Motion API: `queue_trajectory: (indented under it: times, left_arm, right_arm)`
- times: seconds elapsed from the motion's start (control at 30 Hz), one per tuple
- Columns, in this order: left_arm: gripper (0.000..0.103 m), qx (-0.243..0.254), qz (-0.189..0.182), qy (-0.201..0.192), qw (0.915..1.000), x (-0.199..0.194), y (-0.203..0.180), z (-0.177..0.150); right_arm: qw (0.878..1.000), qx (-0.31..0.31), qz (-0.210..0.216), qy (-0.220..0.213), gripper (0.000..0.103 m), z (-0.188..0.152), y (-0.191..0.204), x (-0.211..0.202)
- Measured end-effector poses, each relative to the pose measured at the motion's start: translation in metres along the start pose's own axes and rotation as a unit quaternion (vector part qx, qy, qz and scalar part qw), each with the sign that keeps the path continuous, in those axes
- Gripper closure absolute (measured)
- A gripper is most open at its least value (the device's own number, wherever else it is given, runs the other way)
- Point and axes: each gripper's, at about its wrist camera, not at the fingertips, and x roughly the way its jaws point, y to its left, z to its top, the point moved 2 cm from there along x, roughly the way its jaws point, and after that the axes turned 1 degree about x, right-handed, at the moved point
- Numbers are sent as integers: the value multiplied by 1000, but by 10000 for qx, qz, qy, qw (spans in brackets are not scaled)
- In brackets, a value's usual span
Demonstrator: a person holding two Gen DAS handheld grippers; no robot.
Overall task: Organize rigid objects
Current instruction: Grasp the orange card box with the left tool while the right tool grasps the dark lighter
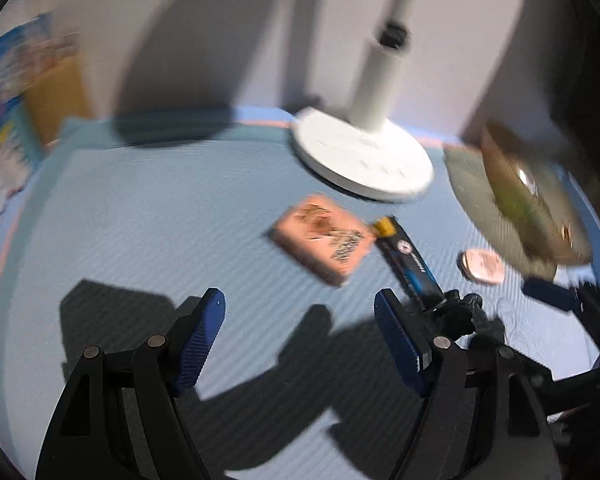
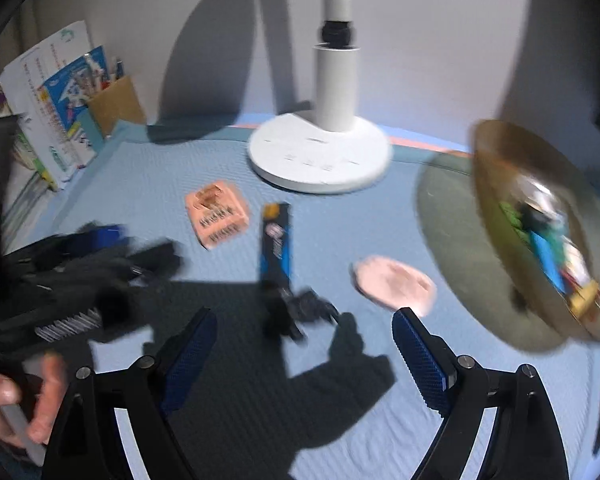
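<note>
Left wrist view first: the left gripper [image 1: 300, 312] hangs over the blue mat [image 1: 140, 216] with its blue pads spread wide and nothing between them. Just above the gap, centre frame, lies the orange card [image 1: 324, 238], flat on the mat. Touching its right edge, a long black-and-blue packet [image 1: 410, 266] runs down toward the right finger, ending at a small black object [image 1: 460, 312] too blurred to name. A pink round piece [image 1: 483, 266] sits further right, beside the wooden bowl [image 1: 532, 200] on its grey-green coaster [image 1: 472, 192]. Top centre, the white lamp base [image 1: 364, 160].

Right wrist view now: the right gripper [image 2: 304, 334] also stands wide apart and empty, pads clear of everything. The black object [image 2: 296, 312] lies just above its gap, the packet [image 2: 277, 240] above that, the orange card [image 2: 216, 216] to its left, the pink piece [image 2: 396, 284] near the right fingertip. The bowl [image 2: 512, 200], right edge, holds assorted coloured items, blurred. Lower left, a hand [image 2: 8, 404] grips the left gripper's handle.
</note>
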Motion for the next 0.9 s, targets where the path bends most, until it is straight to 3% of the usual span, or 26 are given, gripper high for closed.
queue_trajectory:
  times: [0.07,0.17,0.3,0.37,0.4,0.53,0.6,0.67,0.9]
  left_arm:
    - [29,190,166,-25,9997,11,-5,6]
    - [29,239,170,106,9995,24,-2,8]
    - [28,-73,247,69,9996,25,25,8]
    - [29,-315,460,39,9984,22,47,9]
    - [29,-418,454,52,9981,22,55,10]
    - [29,-749,-43,-42,9972,12,69,11]
    - [29,-588,-449,-38,9973,11,55,13]
    - [29,-277,-631,-3,9976,14,35,14]
    - [32,385,-150,129,9991,40,-8,27]
  right_arm:
    - [9999,-107,50,117,26,5,3,13]
    - [9995,-241,154,160,28,7,9,24]
    - [9989,-350,221,231,28,11,12,38]
    - [9985,-389,255,299,31,15,14,46]
    - [9982,-409,256,348,37,17,16,50]
    - [9984,-338,241,386,39,20,15,63]
    - [9988,-313,201,322,40,20,15,65]
    - [9990,-342,124,272,45,19,14,66]
    - [9992,-376,87,98,63,20,5,66]
